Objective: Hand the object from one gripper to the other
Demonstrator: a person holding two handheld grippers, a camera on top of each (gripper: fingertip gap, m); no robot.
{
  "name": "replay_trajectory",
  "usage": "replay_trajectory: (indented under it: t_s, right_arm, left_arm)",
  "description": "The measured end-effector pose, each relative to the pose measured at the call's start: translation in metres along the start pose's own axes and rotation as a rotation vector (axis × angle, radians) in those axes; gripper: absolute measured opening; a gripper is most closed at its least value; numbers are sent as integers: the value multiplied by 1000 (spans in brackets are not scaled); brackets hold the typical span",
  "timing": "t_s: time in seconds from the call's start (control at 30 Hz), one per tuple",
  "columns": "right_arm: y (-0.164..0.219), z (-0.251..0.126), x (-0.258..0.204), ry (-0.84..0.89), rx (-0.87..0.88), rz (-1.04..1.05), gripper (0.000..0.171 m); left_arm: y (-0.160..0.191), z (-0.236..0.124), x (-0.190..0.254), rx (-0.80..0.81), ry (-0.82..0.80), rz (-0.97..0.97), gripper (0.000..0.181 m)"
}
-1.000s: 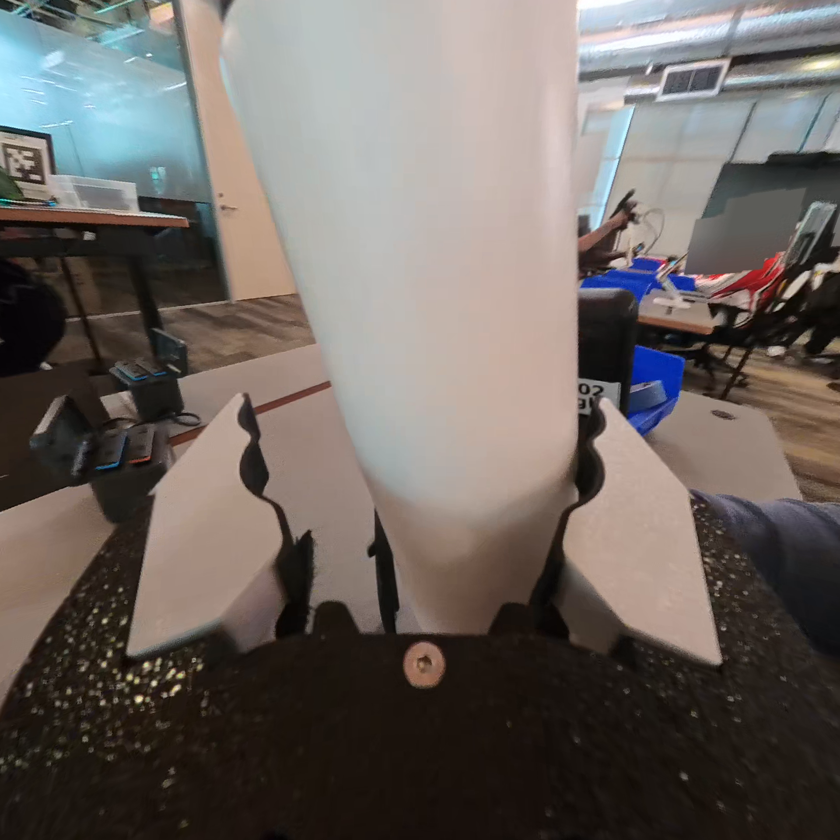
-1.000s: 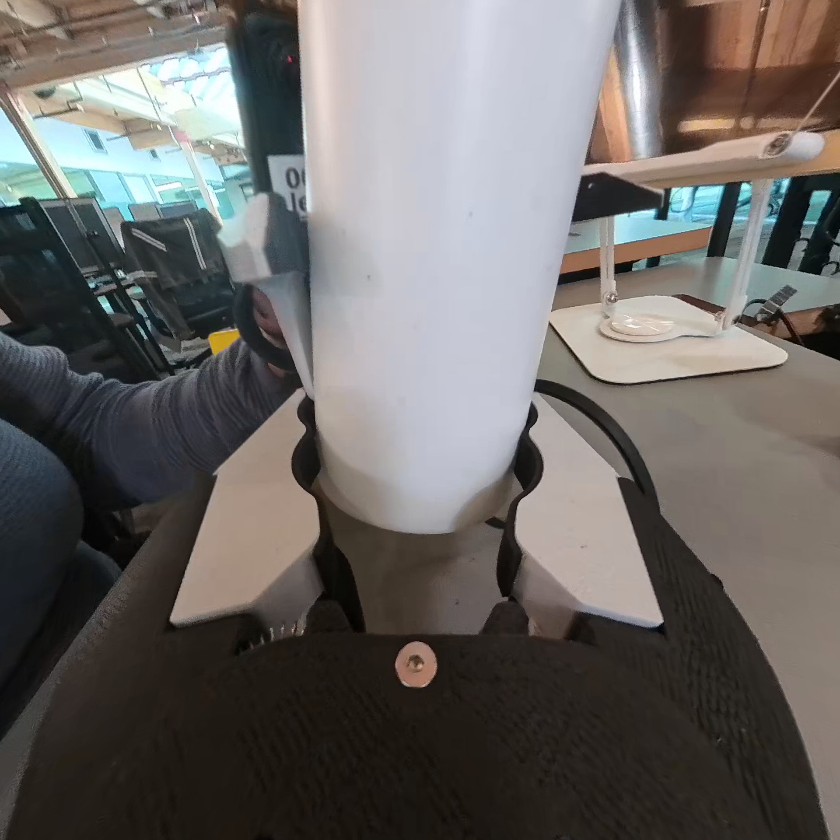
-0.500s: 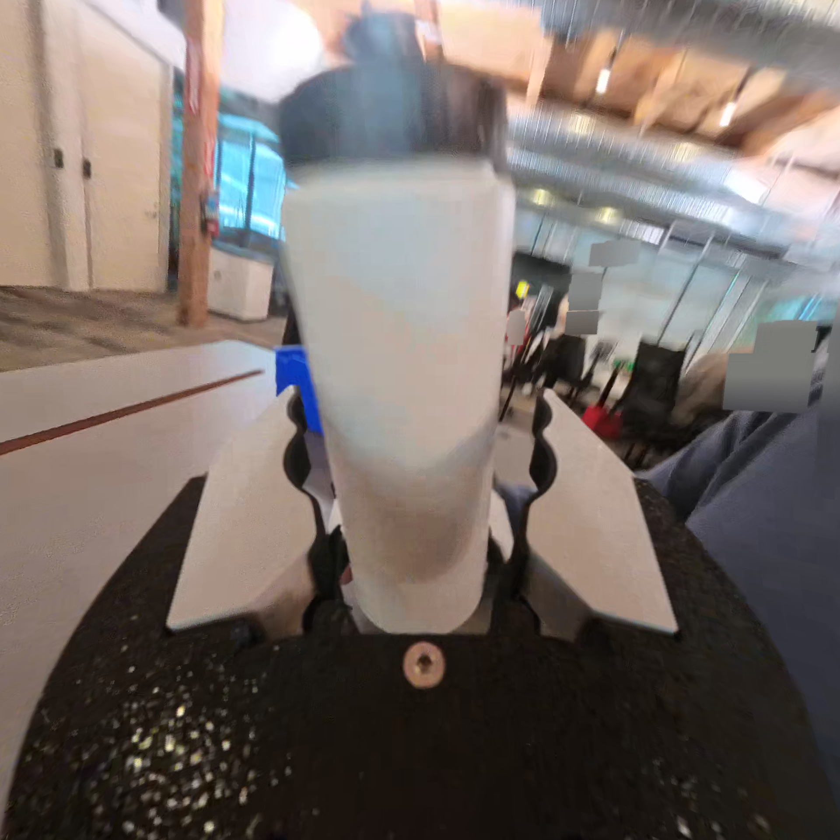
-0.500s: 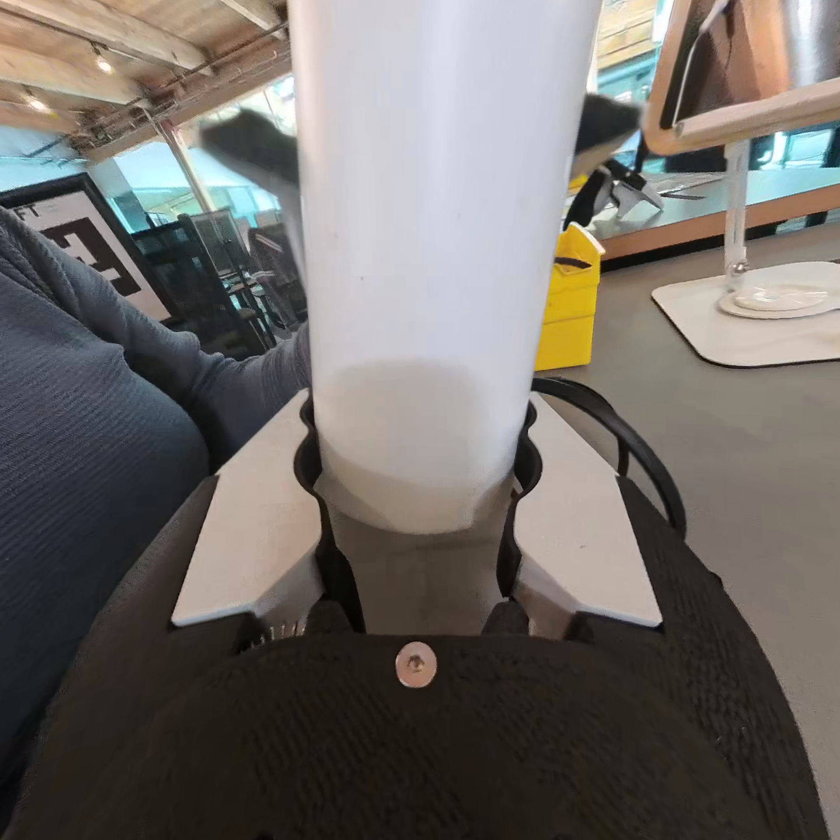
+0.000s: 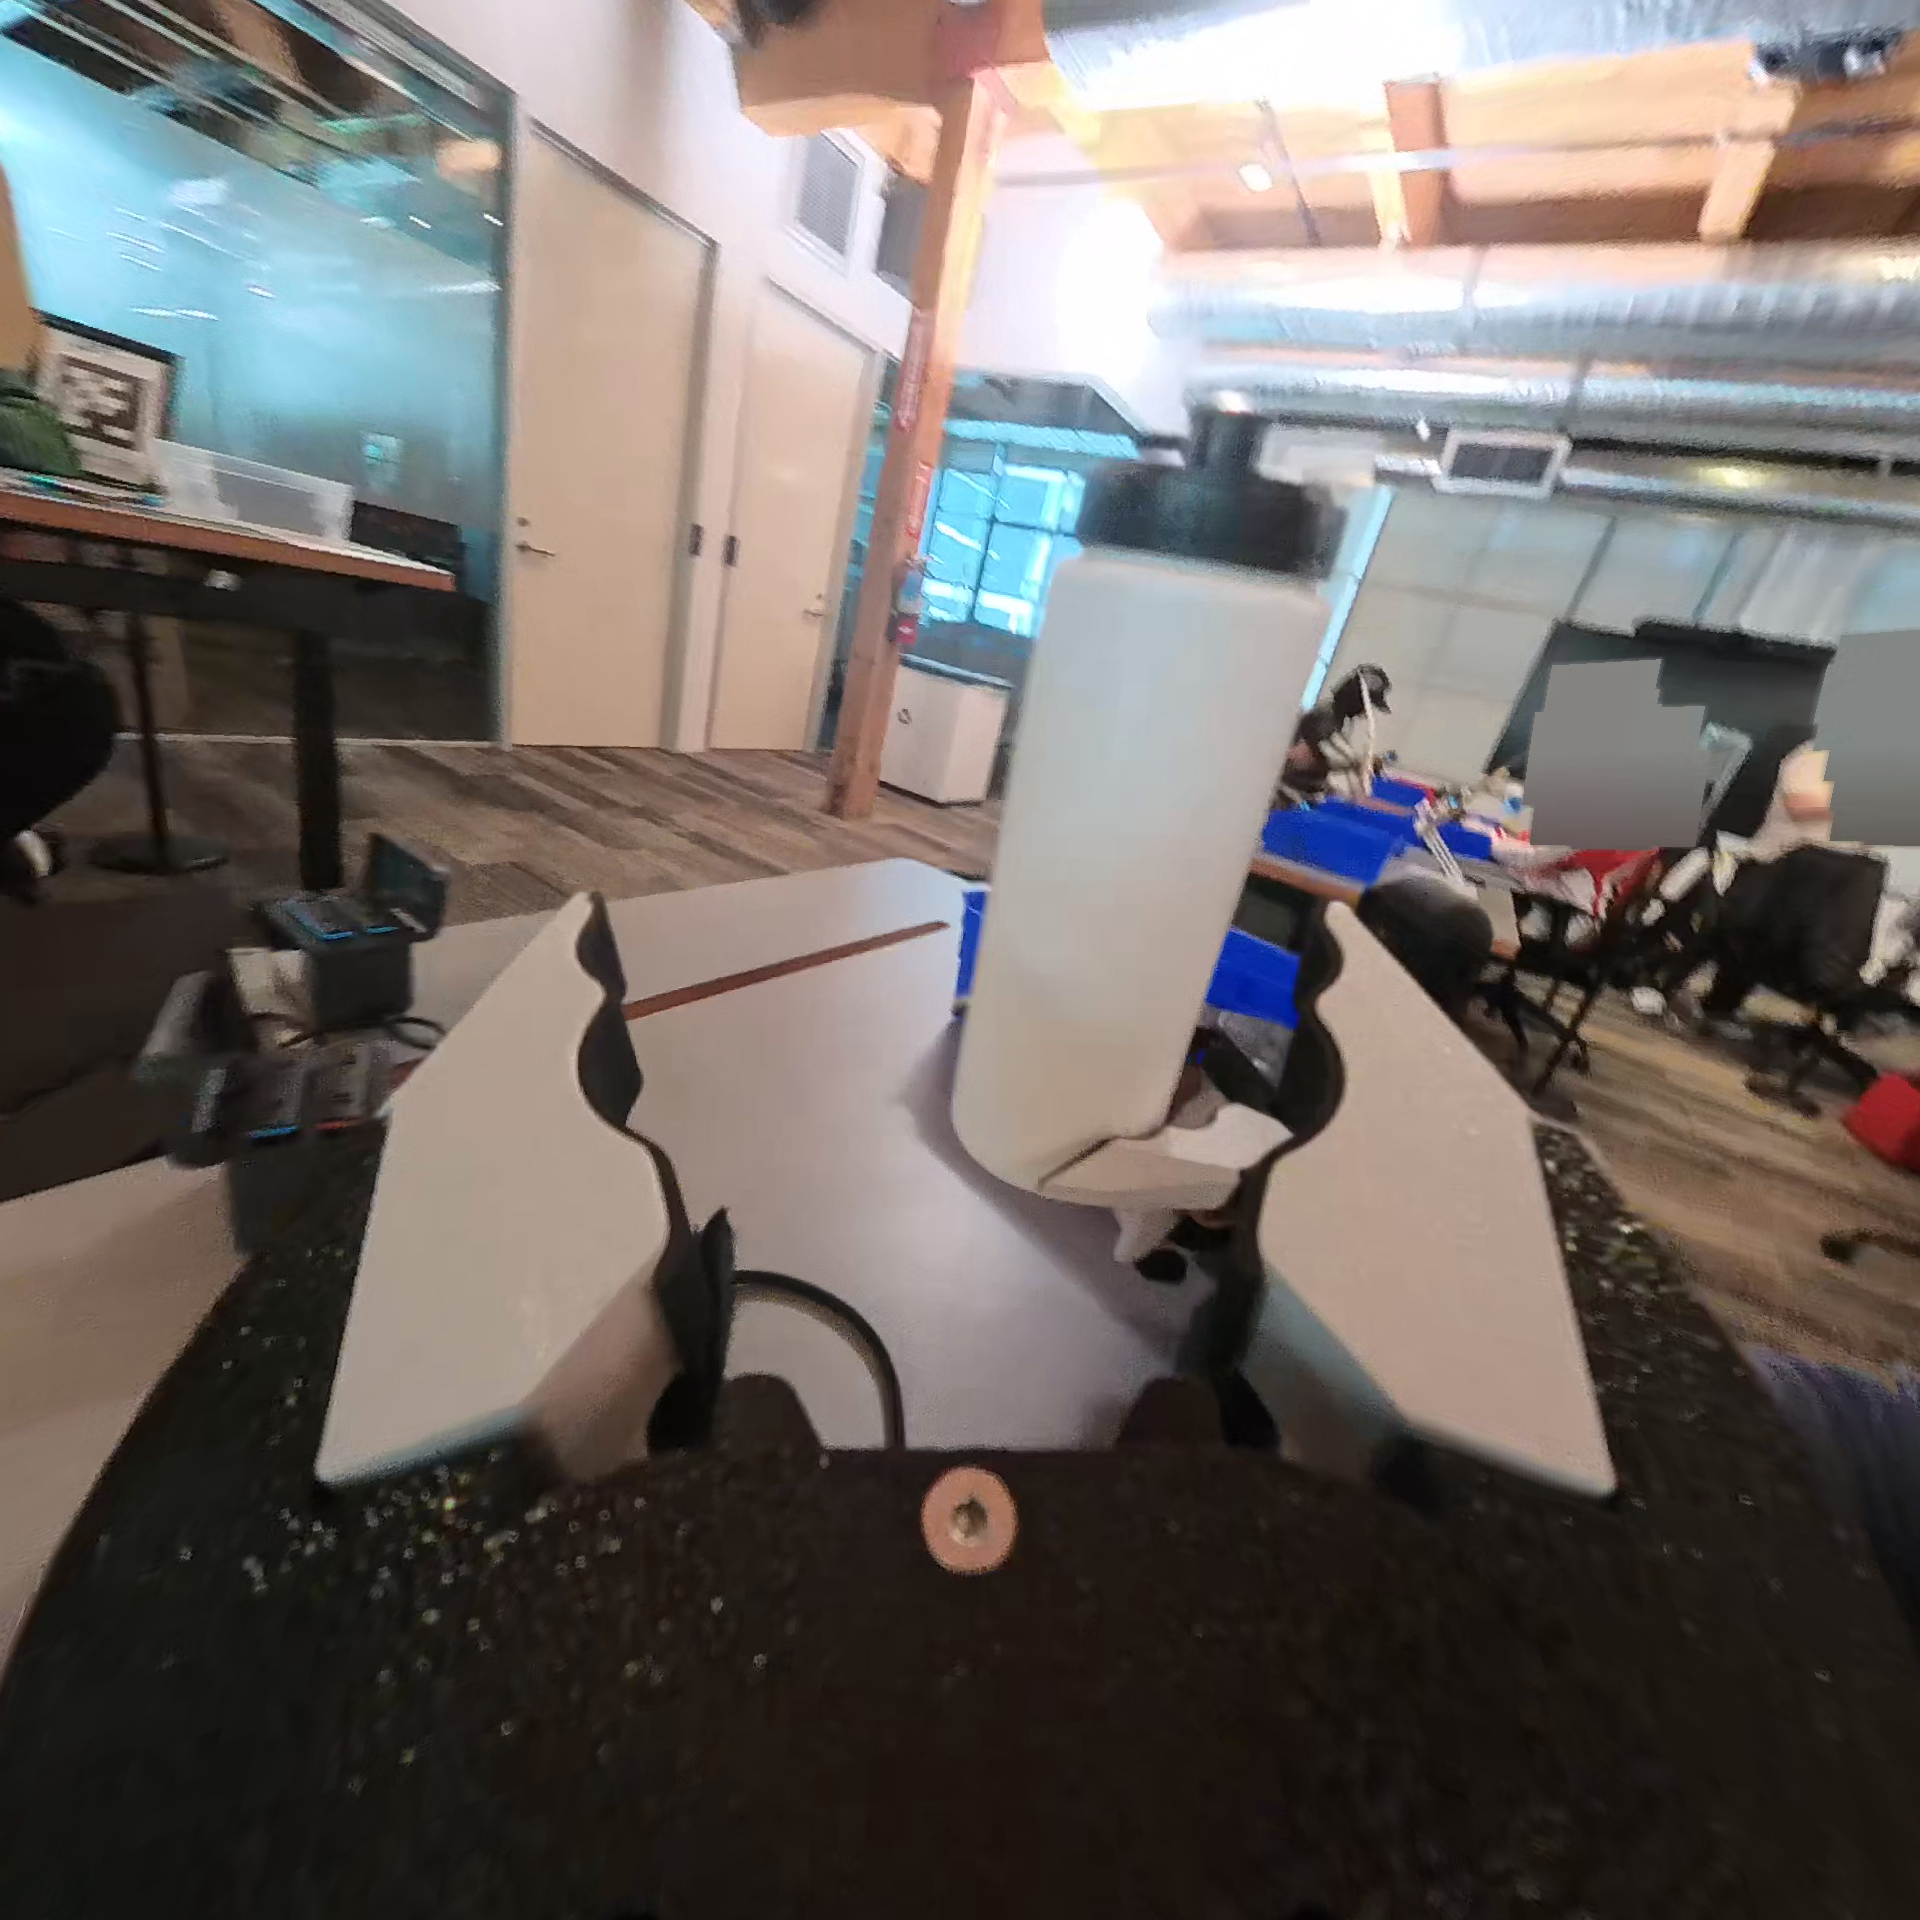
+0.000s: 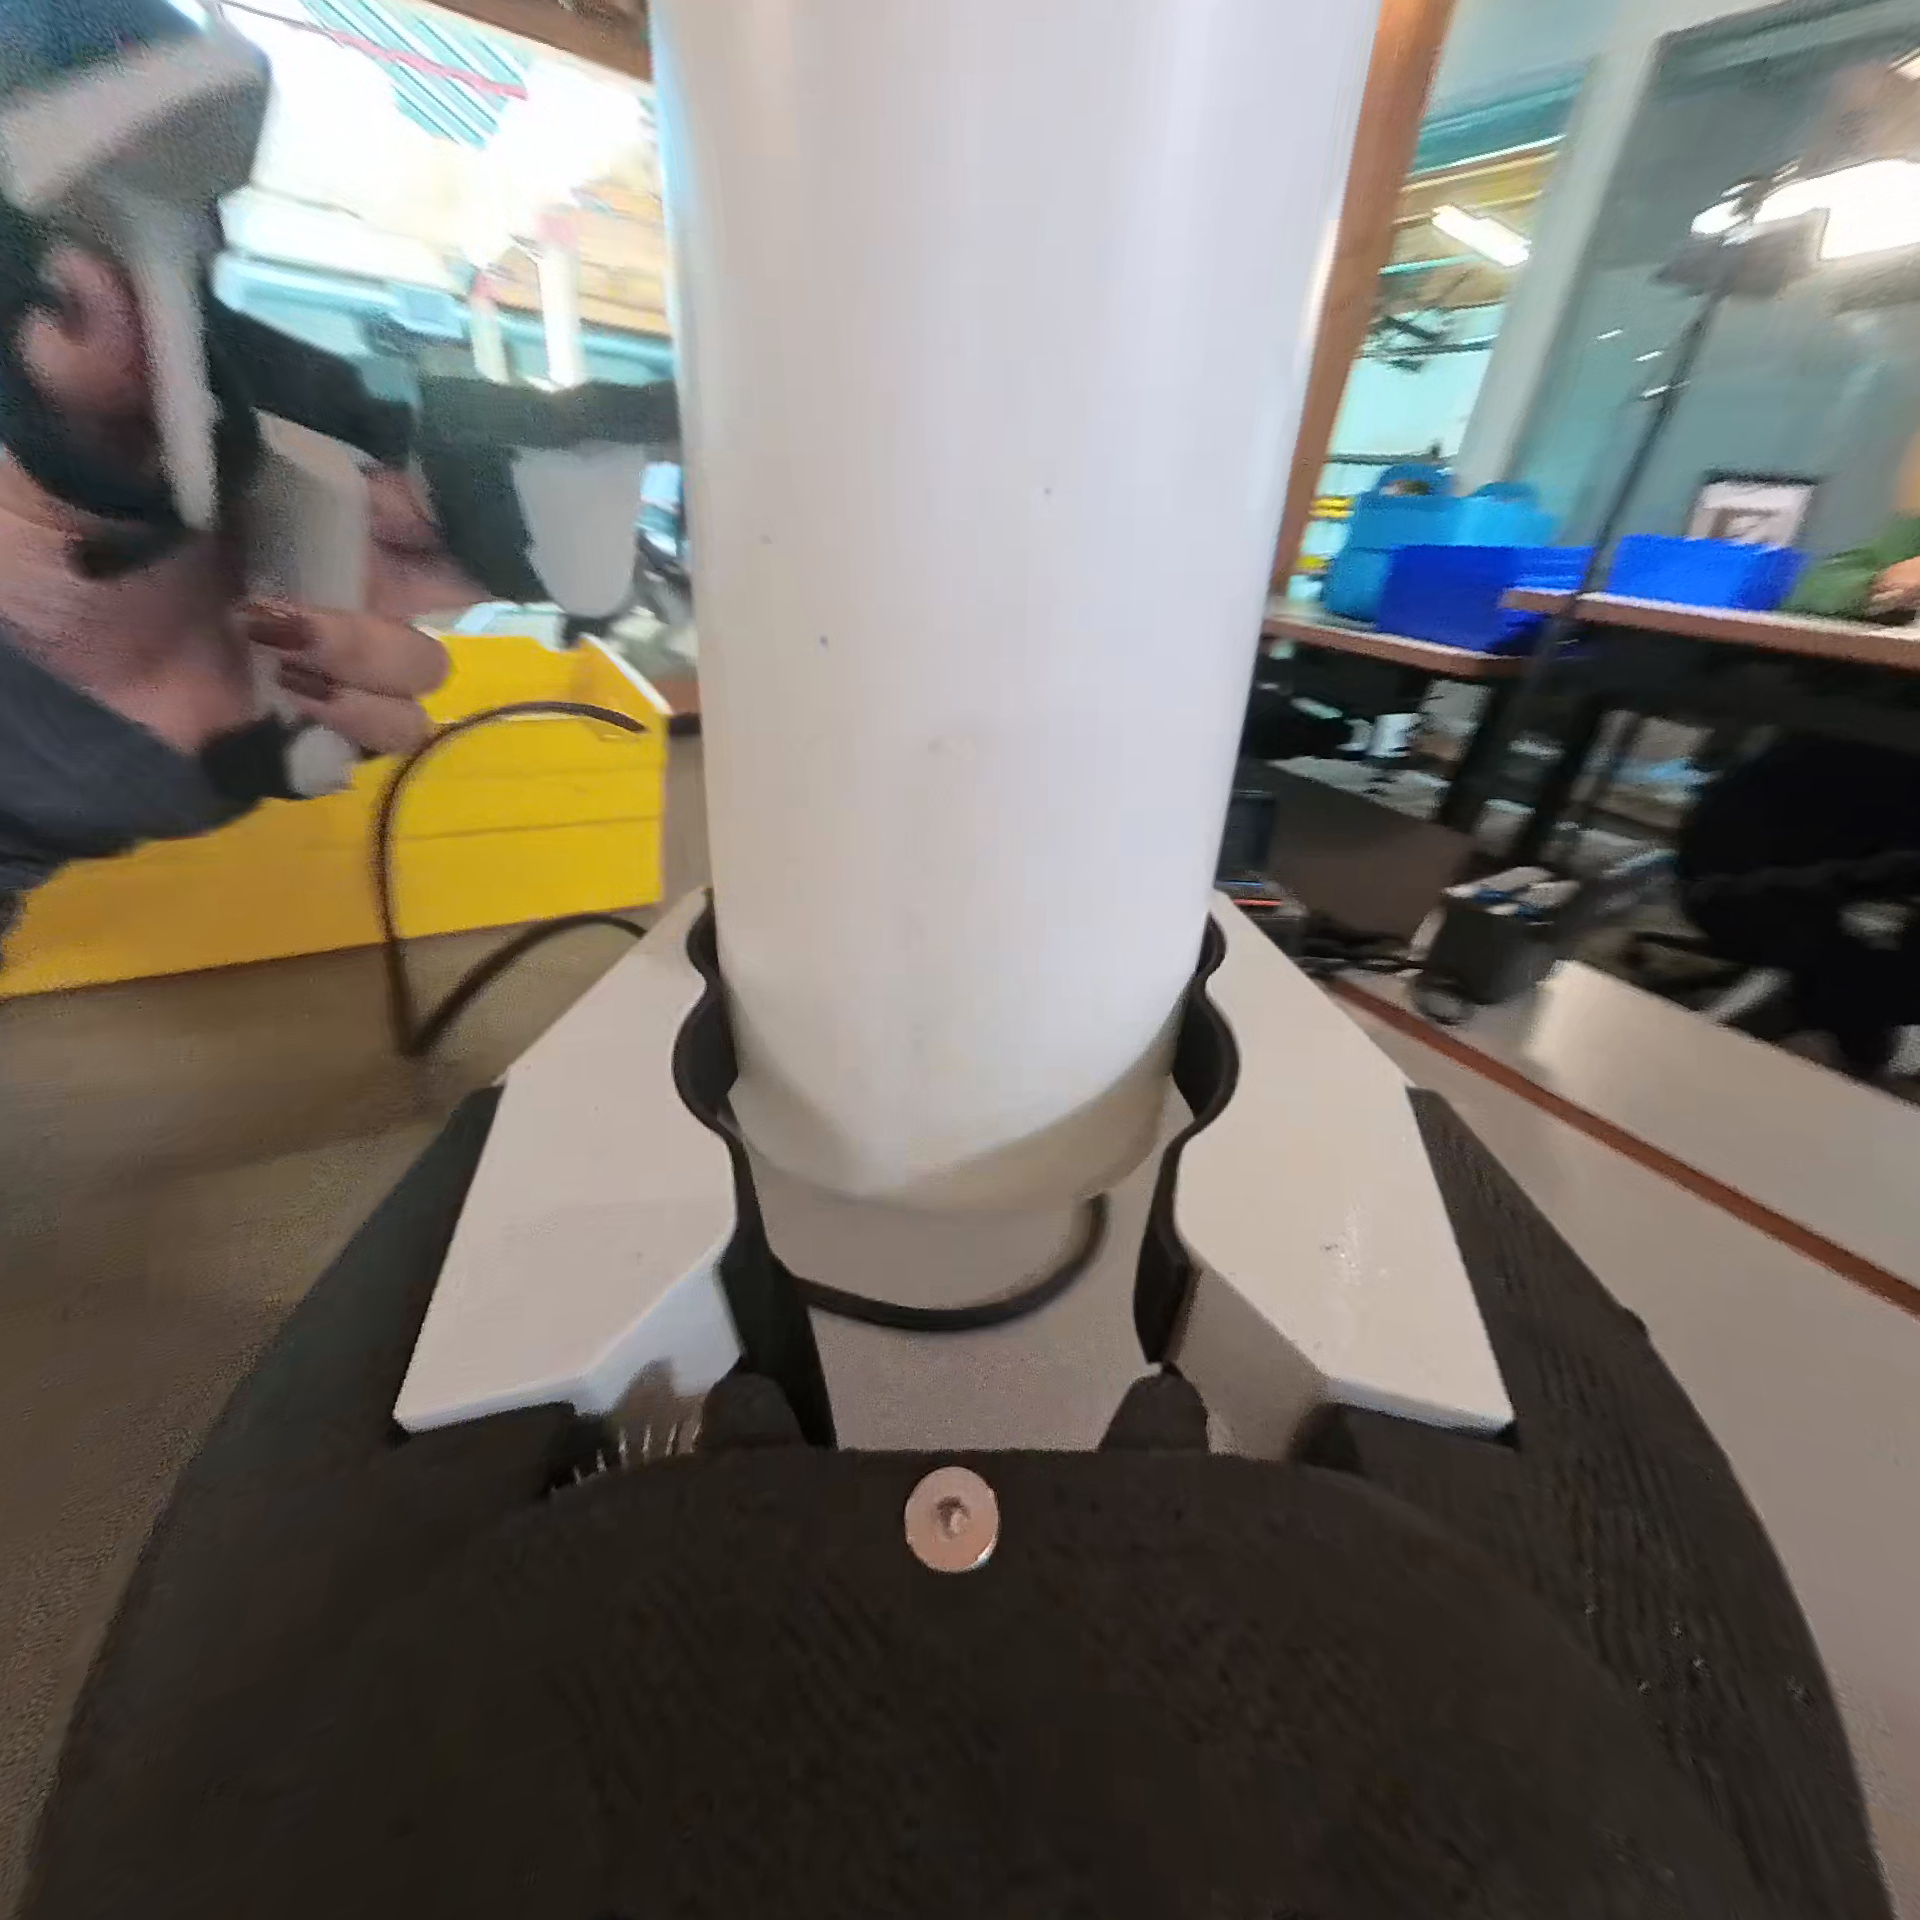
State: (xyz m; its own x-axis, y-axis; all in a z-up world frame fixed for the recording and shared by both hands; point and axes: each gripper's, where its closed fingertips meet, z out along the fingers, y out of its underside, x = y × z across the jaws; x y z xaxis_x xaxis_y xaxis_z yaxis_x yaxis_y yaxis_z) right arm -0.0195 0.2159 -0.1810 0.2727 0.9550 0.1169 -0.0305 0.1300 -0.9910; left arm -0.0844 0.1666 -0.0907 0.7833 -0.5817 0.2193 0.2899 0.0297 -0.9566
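A white bottle (image 6: 956,623) with a black cap (image 5: 1205,509) stands upright in my right gripper (image 6: 961,925), which is shut on its lower end. In the left wrist view the bottle (image 5: 1143,831) is ahead and to the right, apart from my left gripper (image 5: 966,925), which is open and empty. A white finger (image 5: 1153,1164) of the right gripper shows under the bottle's base there. In the right wrist view the left gripper (image 6: 177,312) is a blur at the far left, held by a hand (image 6: 332,675).
A grey table (image 5: 831,1143) lies below. Black charger boxes (image 5: 312,987) sit at its left edge, blue bins (image 5: 1257,977) behind the bottle. A yellow bin (image 6: 520,790) and a black cable (image 6: 390,831) are at left in the right wrist view. Desks and chairs stand beyond. About 12 centimeters separates my left fingertips from my right.
My left gripper has opened, let go of the bottle and drawn back from it. The right gripper keeps its hold and has swung round with the bottle.
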Motion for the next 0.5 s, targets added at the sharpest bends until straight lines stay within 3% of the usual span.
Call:
replay_trajectory:
  t_s: [0.13,0.27,0.37,0.5]
  right_arm:
    - [4,0,10,132,-55,-183,87]
    - [2,-1,19,266,-76,-334,87]
    - [-9,-7,32,417,-84,-497,87]
    - [-44,-21,45,625,-51,-783,87]
  left_arm:
    - [28,38,16,-113,38,104,139]
    - [33,71,34,-131,75,215,151]
    - [23,88,48,-96,95,275,144]
    - [-9,96,65,95,141,309,121]
